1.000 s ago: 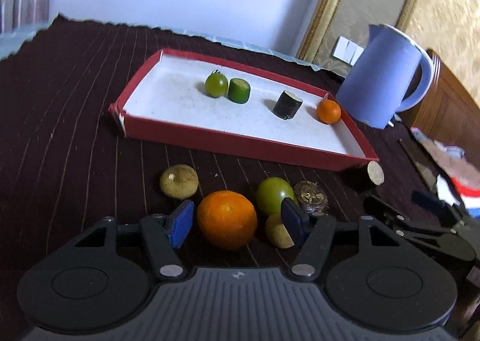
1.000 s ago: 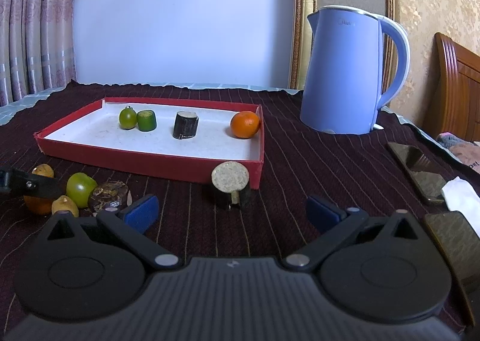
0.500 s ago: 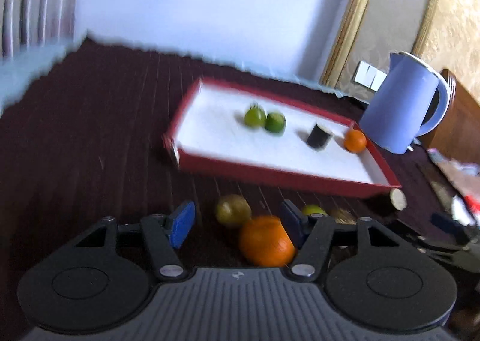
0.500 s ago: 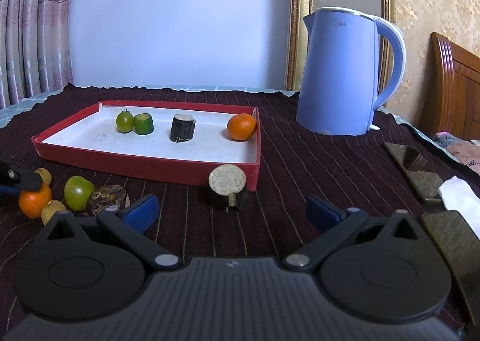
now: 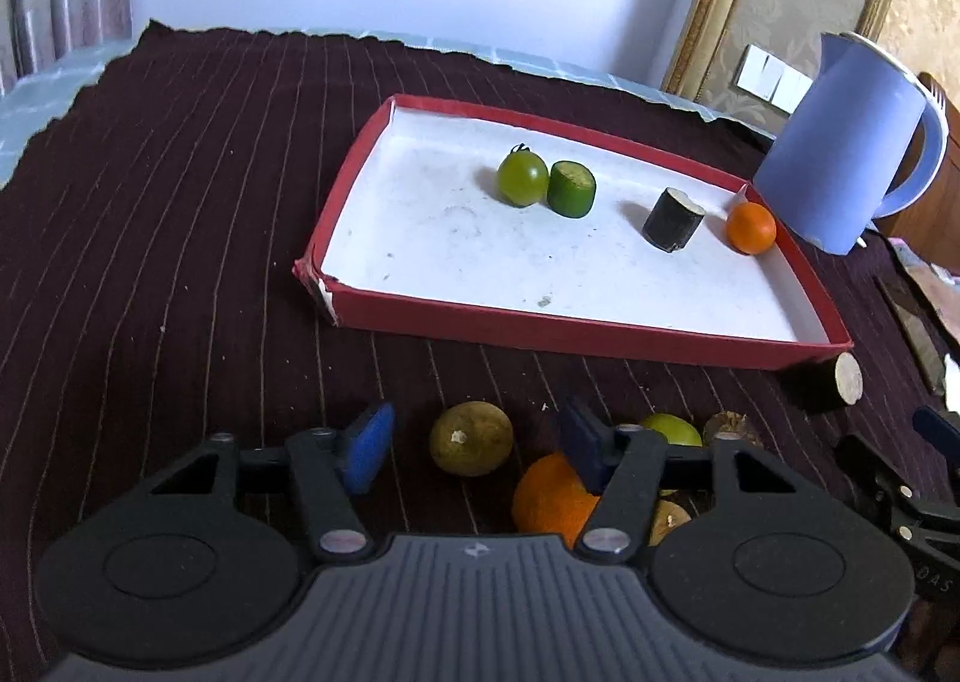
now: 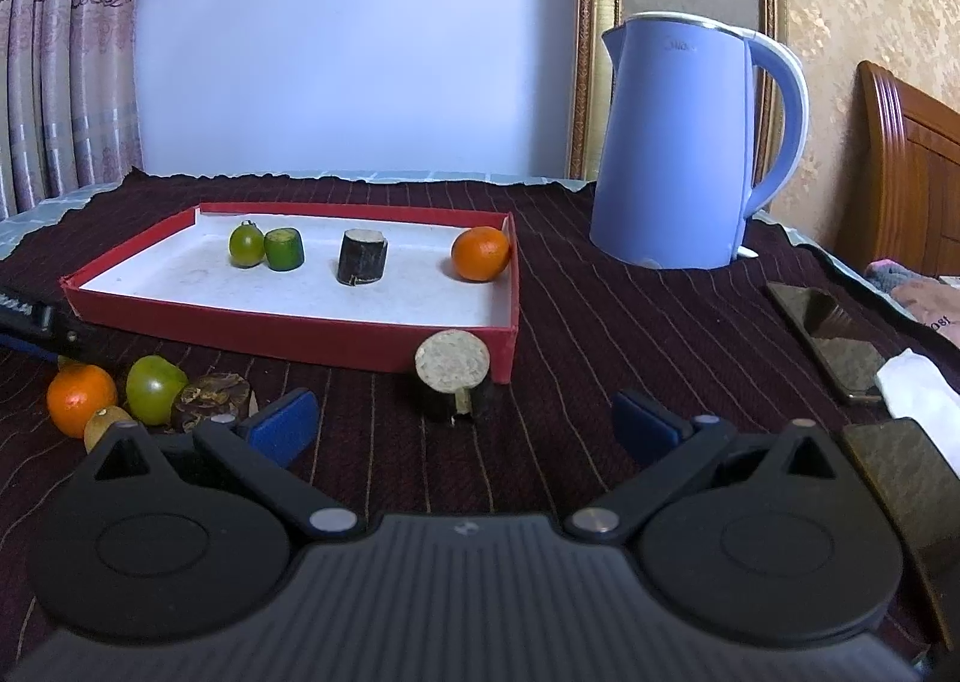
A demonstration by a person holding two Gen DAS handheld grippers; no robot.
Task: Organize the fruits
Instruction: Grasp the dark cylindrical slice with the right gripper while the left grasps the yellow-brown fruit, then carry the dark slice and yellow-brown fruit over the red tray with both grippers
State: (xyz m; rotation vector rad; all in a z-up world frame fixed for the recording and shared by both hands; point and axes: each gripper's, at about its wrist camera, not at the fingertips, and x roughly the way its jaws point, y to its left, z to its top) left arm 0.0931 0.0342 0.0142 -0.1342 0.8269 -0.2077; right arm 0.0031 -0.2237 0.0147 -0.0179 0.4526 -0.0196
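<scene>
Left wrist view: the left gripper [image 5: 474,439] is spread open, holding nothing. A brown fruit [image 5: 471,438] lies between its fingers, an orange [image 5: 551,496] beside the right finger, the tray [image 5: 540,325] ahead.

Right wrist view: the right gripper [image 6: 462,427] gapes empty. A cane piece [image 6: 454,379] stands just ahead, touching the tray [image 6: 288,335]; loose fruits [image 6: 150,394] lie to the left.

A dark striped cloth [image 6: 630,322] covers the tabletop, carrying a red tray [image 6: 288,331], a blue kettle [image 6: 678,142], loose fruit [image 6: 153,388] before the tray, and two phones [image 6: 834,343].
</scene>
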